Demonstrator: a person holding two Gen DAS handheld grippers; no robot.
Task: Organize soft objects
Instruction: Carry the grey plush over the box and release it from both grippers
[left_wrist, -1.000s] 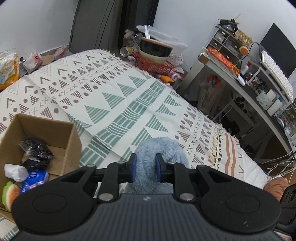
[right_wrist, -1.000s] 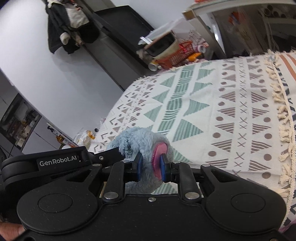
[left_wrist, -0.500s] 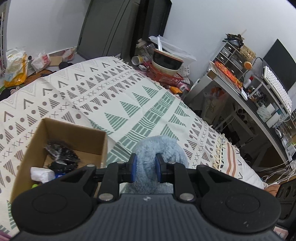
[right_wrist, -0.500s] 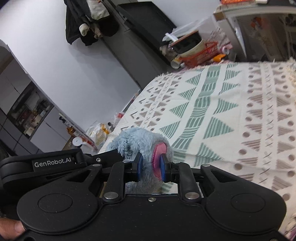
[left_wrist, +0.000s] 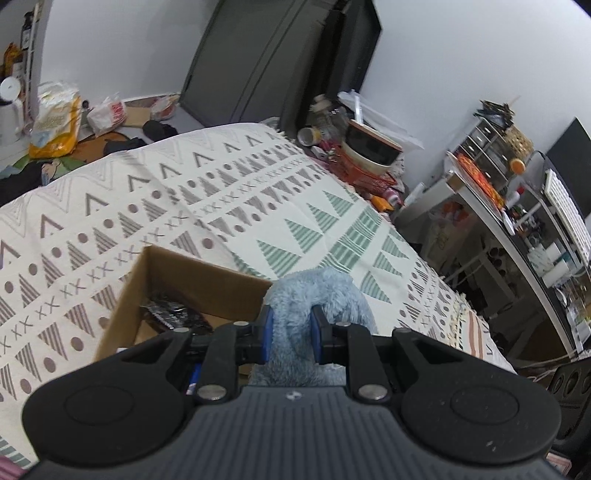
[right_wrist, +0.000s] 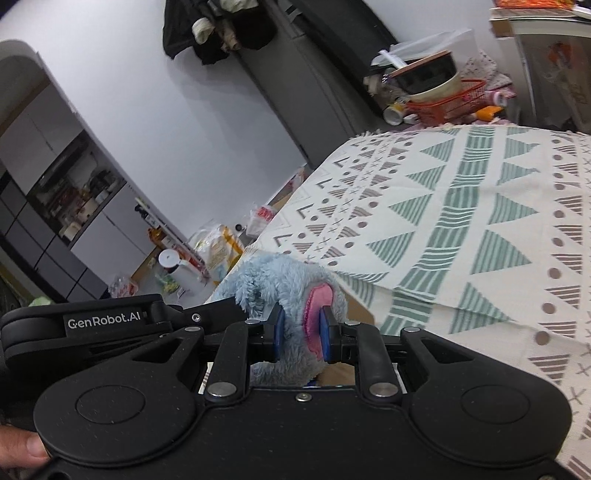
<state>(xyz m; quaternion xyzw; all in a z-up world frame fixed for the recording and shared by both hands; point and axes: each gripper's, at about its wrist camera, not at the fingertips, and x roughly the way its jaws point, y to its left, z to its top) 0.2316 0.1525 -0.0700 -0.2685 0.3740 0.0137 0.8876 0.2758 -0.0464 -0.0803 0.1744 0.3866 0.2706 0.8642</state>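
Two hand-held grippers share one load above the bed (left_wrist: 303, 206), whose patterned blanket (right_wrist: 480, 206) fills most of both views. On the blanket stands an open cardboard box (left_wrist: 207, 275), with dark crinkled packets showing inside; its near part is hidden behind the left tool. The plush (left_wrist: 332, 291), a pale blue shaggy toy, hangs at the box's right edge, partly over the opening as far as the left view shows. The left hand-held gripper (left_wrist: 290, 328) is clamped on a fold of its fur, and the right hand-held gripper (right_wrist: 300, 332) is pinched on another part, with a pink patch (right_wrist: 316, 314) showing between the blue pads (right_wrist: 277, 330). The toy looks light and very soft: the pile bulges round the pads and the body droops, so it will sag and swing rather than hold its shape. The fur may slip under a shallow pinch, so a deep bite on a thick fold, as both have now, seems the safer hold; nothing about it looks fragile. Lowering it in should need little care beyond clearing the box wall. A thumb (right_wrist: 22, 448) shows at the right view's lower left edge.
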